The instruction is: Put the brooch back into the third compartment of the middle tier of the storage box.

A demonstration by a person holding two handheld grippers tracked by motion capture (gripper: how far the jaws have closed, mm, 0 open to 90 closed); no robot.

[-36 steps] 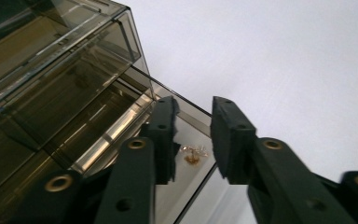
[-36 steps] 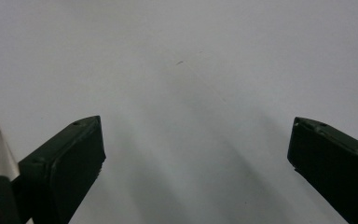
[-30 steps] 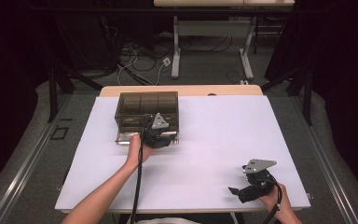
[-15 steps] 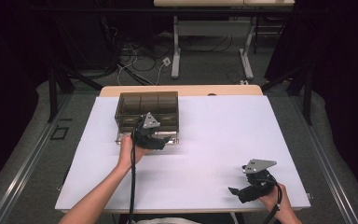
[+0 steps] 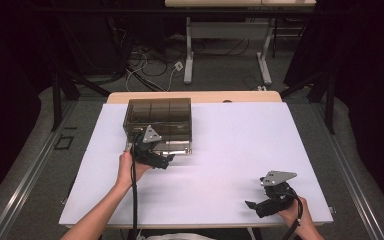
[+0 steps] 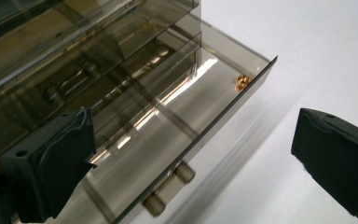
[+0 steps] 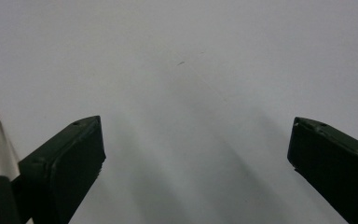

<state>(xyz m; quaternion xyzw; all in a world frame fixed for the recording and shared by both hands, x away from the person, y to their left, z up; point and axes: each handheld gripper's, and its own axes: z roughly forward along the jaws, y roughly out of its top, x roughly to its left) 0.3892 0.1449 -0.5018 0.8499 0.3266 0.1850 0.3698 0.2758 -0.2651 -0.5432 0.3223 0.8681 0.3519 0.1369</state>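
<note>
One smoky drawer box [image 5: 158, 120] has one drawer [image 6: 200, 121] pulled out, with the left gripper [image 5: 152, 150] just beside it, released after just opening, and the right gripper [image 5: 260, 205] well apart, also released.

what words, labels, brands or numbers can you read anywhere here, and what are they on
None: no word, label, brand or number can be read in these pictures.
The smoky clear drawer box bears no lettering in the high view.
Its pulled-out drawer has plain walls in the left gripper view; the small orange bits in its corner carry no marks.
The white table cover is blank.
The grey plate on the right claw shows no writing.
</note>
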